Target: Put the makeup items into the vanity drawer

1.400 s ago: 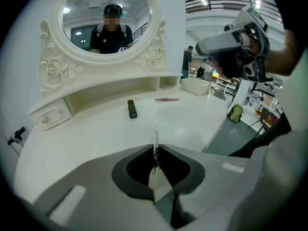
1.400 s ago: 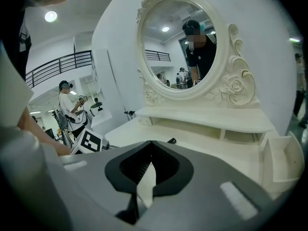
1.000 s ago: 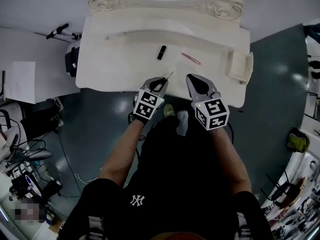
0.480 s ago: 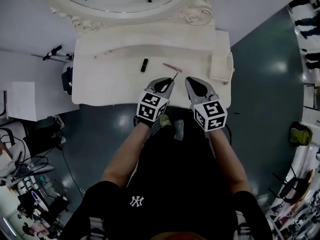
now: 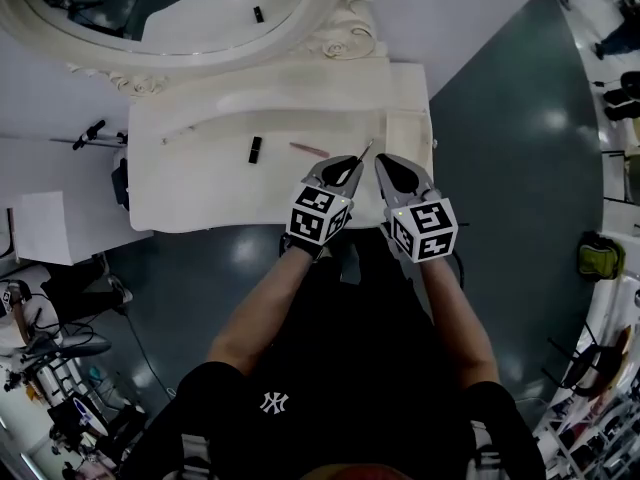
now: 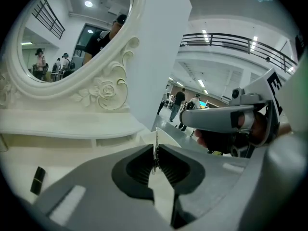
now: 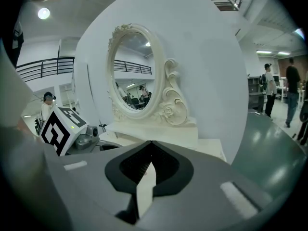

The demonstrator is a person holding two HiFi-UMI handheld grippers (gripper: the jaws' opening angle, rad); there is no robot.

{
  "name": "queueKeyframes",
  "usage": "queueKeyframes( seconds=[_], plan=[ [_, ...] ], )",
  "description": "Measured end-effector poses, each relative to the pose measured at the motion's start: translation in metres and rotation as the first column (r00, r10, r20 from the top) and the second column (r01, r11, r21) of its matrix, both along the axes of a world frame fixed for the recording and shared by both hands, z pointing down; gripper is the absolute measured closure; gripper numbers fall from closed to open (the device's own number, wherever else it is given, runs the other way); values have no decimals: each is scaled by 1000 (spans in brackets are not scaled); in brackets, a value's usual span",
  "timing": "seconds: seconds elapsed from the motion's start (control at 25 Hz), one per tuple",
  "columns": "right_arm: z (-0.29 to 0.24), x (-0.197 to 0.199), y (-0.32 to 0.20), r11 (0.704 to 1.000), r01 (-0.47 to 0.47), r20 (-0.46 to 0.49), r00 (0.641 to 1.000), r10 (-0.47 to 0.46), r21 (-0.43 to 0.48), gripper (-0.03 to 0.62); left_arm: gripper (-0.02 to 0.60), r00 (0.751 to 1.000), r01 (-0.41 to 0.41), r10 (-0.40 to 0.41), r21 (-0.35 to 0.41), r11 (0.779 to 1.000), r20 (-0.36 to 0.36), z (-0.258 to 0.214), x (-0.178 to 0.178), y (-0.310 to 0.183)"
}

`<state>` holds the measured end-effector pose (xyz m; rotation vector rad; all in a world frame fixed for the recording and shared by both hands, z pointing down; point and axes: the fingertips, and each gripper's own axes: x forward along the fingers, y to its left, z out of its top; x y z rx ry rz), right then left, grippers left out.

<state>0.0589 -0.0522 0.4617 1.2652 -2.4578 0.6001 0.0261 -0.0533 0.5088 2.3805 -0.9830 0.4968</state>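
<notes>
My left gripper (image 5: 350, 162) (image 6: 156, 146) is shut on a thin makeup stick (image 5: 364, 150) (image 6: 155, 147) that pokes out past its tips, above the right part of the white vanity top (image 5: 200, 183). My right gripper (image 5: 386, 161) (image 7: 151, 142) is close beside it, shut with nothing in it. A black lipstick (image 5: 254, 149) (image 6: 37, 179), a pink item (image 5: 309, 150) and a long pale item (image 5: 180, 134) lie on the vanity top to the left. A shallow open compartment (image 5: 407, 131) sits at the vanity's right end, just beyond both grippers.
An oval mirror in a carved white frame (image 5: 340, 28) (image 7: 134, 73) stands at the back of the vanity. A white wall panel rises behind it. Dark green floor (image 5: 520, 148) lies to the right; cables and equipment (image 5: 60, 348) clutter the floor at left.
Both grippers have moved right along the vanity, from its middle toward its right end. The left one still holds the thin stick; the lipstick and pink item now lie further to their left.
</notes>
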Motion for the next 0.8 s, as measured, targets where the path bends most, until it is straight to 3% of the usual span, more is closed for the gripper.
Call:
queueKeyframes(
  seconds=[0.4,0.8],
  plan=[
    [13,62,-27,1000,-13,4,1000,13,-21,571,546,1000,8,-8,-44,999,-3,19,73,-29],
    [27,97,-43,999,-14,18,1000,15,-49,571,546,998,67,-65,-111,992,25,47,106,-50]
  ],
)
